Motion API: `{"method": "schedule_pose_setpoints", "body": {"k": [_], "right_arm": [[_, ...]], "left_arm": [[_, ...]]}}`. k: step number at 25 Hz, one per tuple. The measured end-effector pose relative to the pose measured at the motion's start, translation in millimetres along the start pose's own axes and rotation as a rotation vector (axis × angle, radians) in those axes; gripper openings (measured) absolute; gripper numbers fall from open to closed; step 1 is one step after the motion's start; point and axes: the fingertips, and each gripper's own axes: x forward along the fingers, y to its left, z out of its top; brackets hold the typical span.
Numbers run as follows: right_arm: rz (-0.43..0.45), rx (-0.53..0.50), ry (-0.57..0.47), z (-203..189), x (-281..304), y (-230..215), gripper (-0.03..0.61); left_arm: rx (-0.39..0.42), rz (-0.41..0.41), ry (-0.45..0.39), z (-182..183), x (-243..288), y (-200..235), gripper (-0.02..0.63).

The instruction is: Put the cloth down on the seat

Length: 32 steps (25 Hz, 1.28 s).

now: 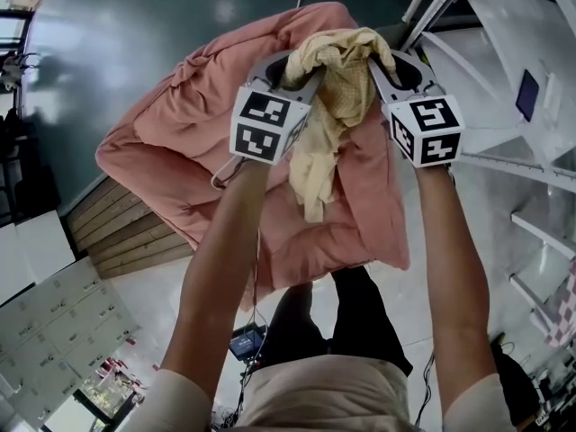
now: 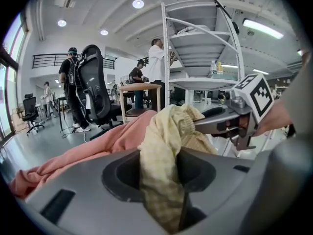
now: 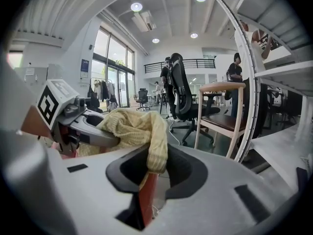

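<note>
A pale yellow cloth (image 1: 328,106) hangs bunched between my two grippers, its tail dangling over the seat, which is draped in a pink cover (image 1: 198,151). My left gripper (image 1: 304,64) stands open: in the left gripper view the cloth (image 2: 164,151) runs down through the jaws with a dark gap beside it. My right gripper (image 1: 382,61) is open too. In the right gripper view a cloth end (image 3: 154,146) drapes over the jaw mouth, with free space below. Each gripper shows in the other's view: the right gripper (image 2: 230,121) and the left gripper (image 3: 83,124).
A white metal rack (image 1: 504,79) stands close on the right. A black office chair (image 2: 93,82), a wooden chair (image 3: 220,111) and several standing people (image 2: 156,67) lie beyond. Wooden planks (image 1: 117,223) border the dark floor at left.
</note>
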Motion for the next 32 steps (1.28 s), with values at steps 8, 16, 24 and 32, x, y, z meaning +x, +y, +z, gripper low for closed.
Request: {"method": "schedule_pose_setpoints", "body": {"k": [8, 16, 24, 32], "right_arm": [[-0.015, 0.037, 0.033, -20.4, 16.9, -10.3, 0.084], [-0.022, 0.049, 0.068, -23.3, 20.1, -17.4, 0.117], [-0.054, 0.038, 0.109, -14.2, 0.9, -13.1, 0.137], [-0.083, 0.051, 0.117, 8.1, -23.0, -14.0, 0.138]], "left_arm": [[-0.131, 0.032, 0.013, -28.2, 13.2, 25.5, 0.172], [-0.099, 0.041, 0.012, -24.7, 11.2, 23.1, 0.173], [-0.006, 0.055, 0.019, -14.7, -20.4, 16.3, 0.195], [0.044, 0.082, -0.001, 21.5, -59.9, 20.5, 0.221]]}}
